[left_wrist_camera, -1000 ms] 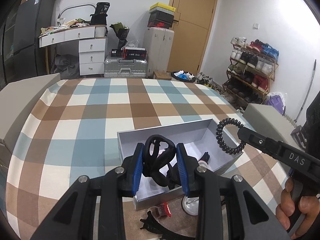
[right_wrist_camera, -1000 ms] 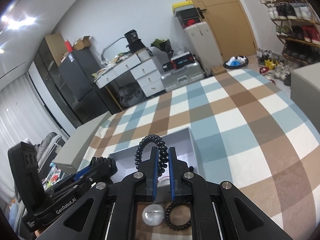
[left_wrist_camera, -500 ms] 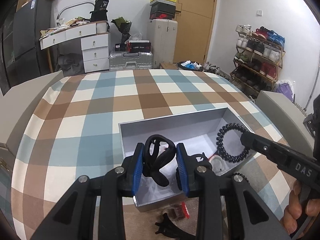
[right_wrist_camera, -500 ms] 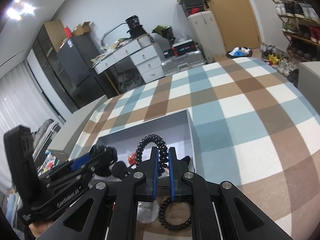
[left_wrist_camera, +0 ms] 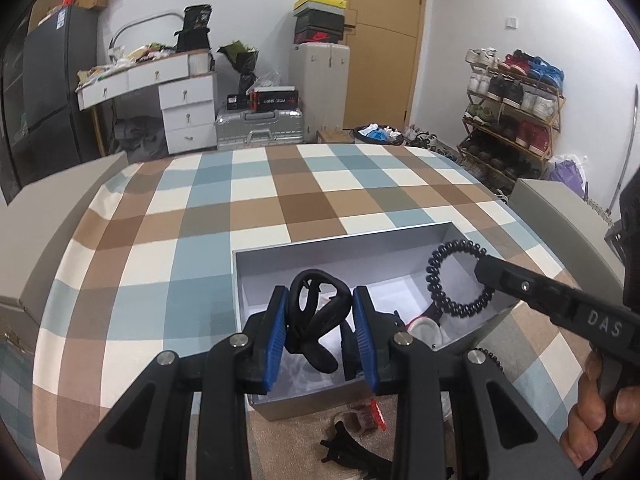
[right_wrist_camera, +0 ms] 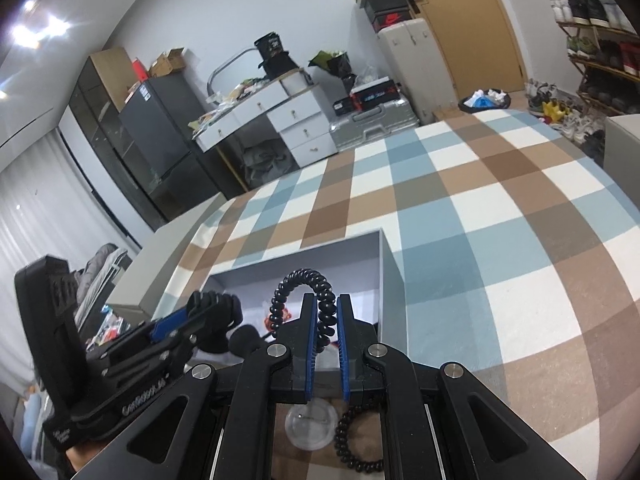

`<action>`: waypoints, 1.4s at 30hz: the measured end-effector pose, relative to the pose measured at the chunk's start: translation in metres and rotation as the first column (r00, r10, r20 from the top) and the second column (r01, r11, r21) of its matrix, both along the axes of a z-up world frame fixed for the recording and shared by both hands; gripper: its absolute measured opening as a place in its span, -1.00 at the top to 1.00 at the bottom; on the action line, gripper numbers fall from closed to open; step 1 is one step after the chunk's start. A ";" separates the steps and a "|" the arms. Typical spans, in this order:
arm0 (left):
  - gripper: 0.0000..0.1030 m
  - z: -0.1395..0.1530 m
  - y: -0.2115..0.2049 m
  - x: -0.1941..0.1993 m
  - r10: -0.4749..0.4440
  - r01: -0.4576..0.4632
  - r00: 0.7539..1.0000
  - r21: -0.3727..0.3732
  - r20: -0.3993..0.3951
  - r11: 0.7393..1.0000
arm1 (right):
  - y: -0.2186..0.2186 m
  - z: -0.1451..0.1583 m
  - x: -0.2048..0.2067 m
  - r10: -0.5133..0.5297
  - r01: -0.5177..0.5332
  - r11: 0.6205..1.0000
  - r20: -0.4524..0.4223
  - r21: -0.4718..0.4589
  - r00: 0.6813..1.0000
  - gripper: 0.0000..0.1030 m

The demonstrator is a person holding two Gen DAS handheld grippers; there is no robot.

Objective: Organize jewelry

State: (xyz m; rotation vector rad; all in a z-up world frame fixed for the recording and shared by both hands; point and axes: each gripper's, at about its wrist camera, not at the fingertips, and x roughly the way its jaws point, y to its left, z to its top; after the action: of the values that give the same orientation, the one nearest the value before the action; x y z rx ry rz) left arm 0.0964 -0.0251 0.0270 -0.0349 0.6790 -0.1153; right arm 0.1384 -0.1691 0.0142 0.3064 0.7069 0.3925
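Below box (left_wrist_camera: 304, 408): red comb (left_wrist_camera: 370, 420), blk clip (left_wrist_camera: 352, 454)

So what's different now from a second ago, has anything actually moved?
The right claw has carried its coil tie from beside the grey box to over its inside. The left claw, gripping a black clip, now hangs further over the box too. Both grips are unchanged, nothing was let go, and the box and the bits in front of it lie where they were.
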 end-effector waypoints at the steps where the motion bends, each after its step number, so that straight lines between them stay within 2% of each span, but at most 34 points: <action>1: 0.49 0.000 0.000 0.000 -0.005 0.005 1.000 0.007 0.002 1.000 | 0.000 0.000 0.000 -0.008 0.008 1.000 0.001 0.001 1.000 0.82; 3: 0.49 0.001 -0.002 -0.002 -0.008 0.008 1.000 0.024 0.007 1.000 | 0.000 -0.001 0.000 -0.001 0.001 1.000 -0.006 0.004 1.000 0.82; 7: 0.49 0.000 0.002 0.000 -0.010 0.010 1.000 0.006 0.002 1.000 | 0.005 -0.001 0.002 0.007 -0.007 1.000 -0.012 0.000 1.000 0.77; 14: 0.49 0.004 0.005 -0.001 -0.003 0.003 1.000 -0.006 0.007 1.000 | 0.005 0.010 -0.008 0.007 -0.007 1.000 0.024 -0.023 1.000 0.76; 17: 0.47 0.006 0.006 -0.002 0.002 -0.002 1.000 -0.015 0.010 1.000 | 0.003 0.012 -0.012 0.009 -0.008 0.999 0.032 -0.032 0.999 0.66; 18: 0.42 0.006 0.006 -0.002 0.003 -0.003 1.000 -0.018 0.010 1.000 | 0.001 0.014 -0.014 0.006 -0.005 0.999 0.038 -0.041 0.999 0.61; 20: 0.03 0.009 0.008 -0.006 -0.005 0.006 1.000 -0.044 0.019 0.999 | -0.001 0.015 -0.018 0.002 0.000 0.999 0.040 -0.050 0.999 0.47; 21: -0.05 0.011 0.010 -0.009 -0.011 0.013 1.000 -0.062 0.027 0.998 | -0.003 0.014 -0.019 0.000 0.002 0.999 0.039 -0.050 0.999 0.37; 23: -0.38 0.015 0.013 -0.014 -0.005 0.007 1.000 -0.081 0.030 0.997 | -0.006 0.014 -0.023 -0.004 0.006 0.999 0.031 -0.052 1.000 0.22; 25: -0.52 0.018 0.016 -0.020 0.008 -0.006 1.000 -0.079 0.029 0.997 | -0.011 0.014 -0.027 -0.007 0.008 0.999 0.023 -0.048 1.000 0.09; 27: -0.57 0.019 0.019 -0.028 0.016 -0.012 0.999 -0.083 0.040 0.996 | -0.014 0.014 -0.030 -0.007 0.007 0.999 0.008 -0.051 1.000 -0.47; 28: -0.64 0.019 0.020 -0.030 0.022 -0.018 0.999 -0.085 0.040 0.996 | -0.016 0.014 -0.033 -0.011 0.011 0.998 0.009 -0.065 1.000 -0.63; 31: -0.91 0.016 0.025 -0.036 0.056 -0.054 0.998 -0.093 0.027 0.994 | -0.015 0.012 -0.041 -0.016 0.019 0.989 0.019 -0.146 1.000 -0.87; 33: -0.97 0.012 0.027 -0.041 0.077 -0.075 0.997 -0.094 0.021 0.993 | -0.015 0.009 -0.045 -0.021 0.022 0.985 0.007 -0.172 1.000 -0.94; 42: -0.97 -0.015 0.028 -0.053 0.098 -0.101 0.994 -0.075 -0.042 0.992 | -0.019 -0.010 -0.052 -0.021 0.005 0.974 -0.071 -0.227 0.997 -0.94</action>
State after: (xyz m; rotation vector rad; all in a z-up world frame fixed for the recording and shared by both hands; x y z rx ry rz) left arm 0.0430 0.0024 0.0117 -0.1447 0.7100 -0.0450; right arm 0.0863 -0.1886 0.0042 0.1096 0.8133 0.2858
